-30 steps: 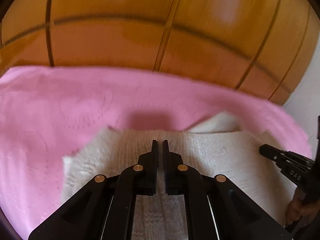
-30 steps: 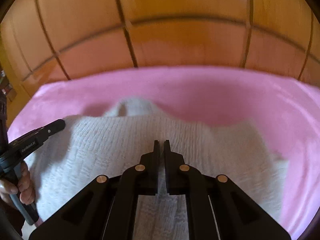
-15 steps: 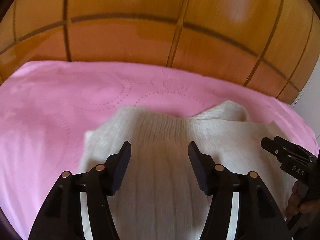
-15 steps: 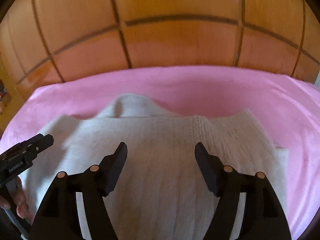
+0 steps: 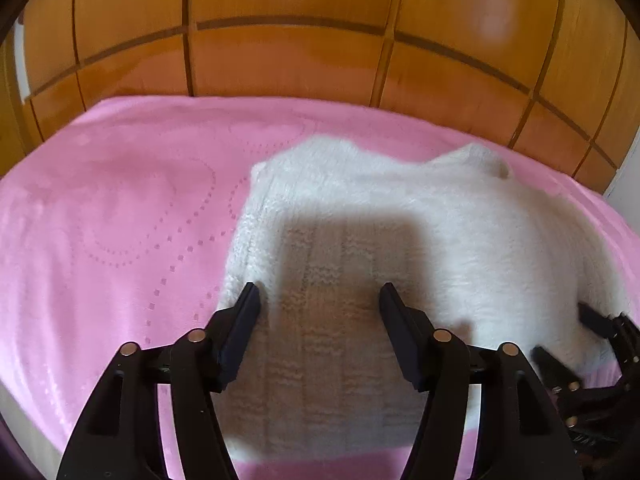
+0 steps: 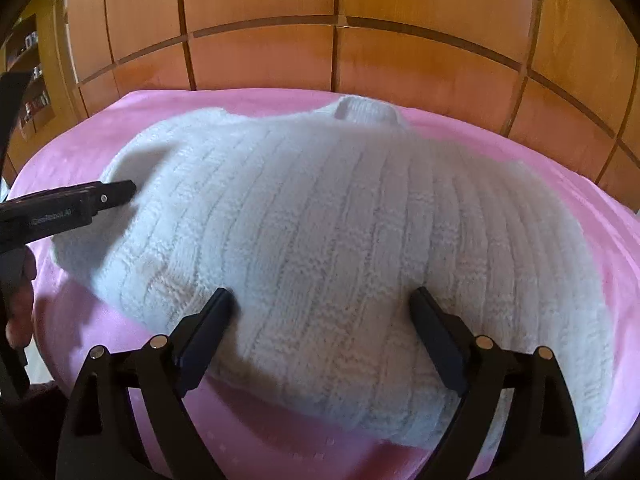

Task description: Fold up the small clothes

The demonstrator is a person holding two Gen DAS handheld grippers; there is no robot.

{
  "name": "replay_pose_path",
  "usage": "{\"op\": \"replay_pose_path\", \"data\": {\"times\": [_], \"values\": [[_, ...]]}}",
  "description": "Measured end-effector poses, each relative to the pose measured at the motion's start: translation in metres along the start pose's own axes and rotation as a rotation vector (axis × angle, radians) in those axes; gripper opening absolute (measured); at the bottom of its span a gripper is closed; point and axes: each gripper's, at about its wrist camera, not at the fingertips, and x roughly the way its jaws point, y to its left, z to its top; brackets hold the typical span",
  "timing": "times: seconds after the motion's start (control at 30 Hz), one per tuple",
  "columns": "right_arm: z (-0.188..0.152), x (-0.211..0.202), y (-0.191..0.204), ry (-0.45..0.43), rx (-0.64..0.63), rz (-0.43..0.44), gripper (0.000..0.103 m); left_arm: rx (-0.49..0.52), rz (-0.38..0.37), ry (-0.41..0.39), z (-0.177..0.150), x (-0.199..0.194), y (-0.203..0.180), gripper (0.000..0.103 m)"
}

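Left tongs (image 5: 316,300): jaws stood apart above the white knitted sweater (image 5: 400,240), having just been opening; the knit lay below the gap, and neither pad pressed on it.
Right tongs (image 6: 322,306): jaws stood wide, also just opening further; nothing was gripped, and the ribbed knit lay under the gap.
Sweater: it lay spread on the pink blanket (image 5: 100,220), collar (image 6: 366,110) toward the wooden panelled wall (image 6: 400,40), lower hem nearest the cameras.
Blanket: pink, with a dotted pattern of curved lines, covering the whole surface under the sweater.
Left view: the right tongs showed at the right edge, blurred, at the sweater's edge.
Right view: 1 finger of the left tongs reached in from the left, over the sweater's left edge; a person's hand (image 6: 20,300) showed beneath it.
Wall: orange-brown wooden panels with dark grooves, directly behind the blanket.
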Motion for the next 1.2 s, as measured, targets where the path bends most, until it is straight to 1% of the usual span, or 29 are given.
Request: {"op": "replay_pose_path", "data": {"times": [0.03, 0.07, 0.17, 0.23, 0.3, 0.37, 0.47, 0.53, 0.6, 0.63, 0.73, 0.77, 0.8, 0.93, 1.03, 1.1, 1.17, 1.2], "values": [[0.002, -0.003, -0.003, 0.002, 0.016, 0.010, 0.093, 0.000, -0.021, -0.009, 0.000, -0.005, -0.004, 0.062], [0.005, -0.006, -0.008, 0.002, 0.043, 0.018, 0.093, 0.012, -0.044, -0.014, -0.001, -0.010, -0.012, 0.062], [0.006, -0.019, -0.024, -0.002, 0.120, 0.029, 0.093, 0.035, -0.065, -0.020, -0.006, -0.018, -0.027, 0.062], [0.006, -0.030, -0.042, -0.015, 0.168, 0.010, 0.093, 0.039, -0.082, -0.011, -0.012, -0.021, -0.035, 0.062], [0.001, -0.040, -0.061, -0.024, 0.209, -0.032, 0.093, 0.048, -0.084, -0.007, -0.018, -0.023, -0.041, 0.062], [-0.006, -0.047, -0.083, -0.019, 0.266, -0.069, 0.094, 0.066, -0.081, -0.005, -0.022, -0.024, -0.047, 0.062], [-0.020, -0.050, -0.116, -0.001, 0.363, -0.099, 0.094, 0.091, -0.069, -0.012, -0.025, -0.027, -0.054, 0.062], [-0.029, -0.049, -0.136, 0.015, 0.425, -0.084, 0.094, 0.099, -0.063, -0.013, -0.026, -0.027, -0.056, 0.062], [-0.039, -0.040, -0.154, 0.030, 0.509, -0.025, 0.094, 0.100, -0.058, -0.012, -0.026, -0.027, -0.057, 0.062], [-0.042, -0.039, -0.157, 0.016, 0.518, -0.014, 0.094, 0.101, -0.056, -0.012, -0.025, -0.027, -0.057, 0.062], [-0.042, -0.038, -0.150, 0.012, 0.473, -0.048, 0.096, 0.100, -0.044, -0.017, -0.026, -0.028, -0.055, 0.063], [-0.042, -0.037, -0.148, 0.013, 0.461, -0.059, 0.097, 0.098, -0.042, -0.015, -0.026, -0.028, -0.053, 0.072], [-0.041, -0.037, -0.146, 0.012, 0.449, -0.069, 0.097, 0.093, -0.037, -0.017, -0.025, -0.029, -0.050, 0.075], [-0.046, -0.036, -0.141, 0.008, 0.445, -0.080, 0.097, 0.061, -0.036, -0.028, -0.021, -0.034, -0.032, 0.075], [-0.046, -0.035, -0.140, 0.007, 0.439, -0.087, 0.098, -0.012, -0.026, -0.017, -0.014, -0.032, -0.002, 0.075], [-0.047, -0.035, -0.138, 0.008, 0.434, -0.093, 0.099, -0.082, -0.035, 0.002, -0.006, -0.028, 0.022, 0.070], [-0.047, -0.034, -0.138, 0.008, 0.434, -0.096, 0.099, -0.168, -0.097, 0.039, 0.005, -0.021, 0.048, 0.056], [-0.045, -0.032, -0.137, 0.007, 0.434, -0.096, 0.099, -0.197, -0.118, 0.051, 0.011, -0.017, 0.058, 0.053]]}}
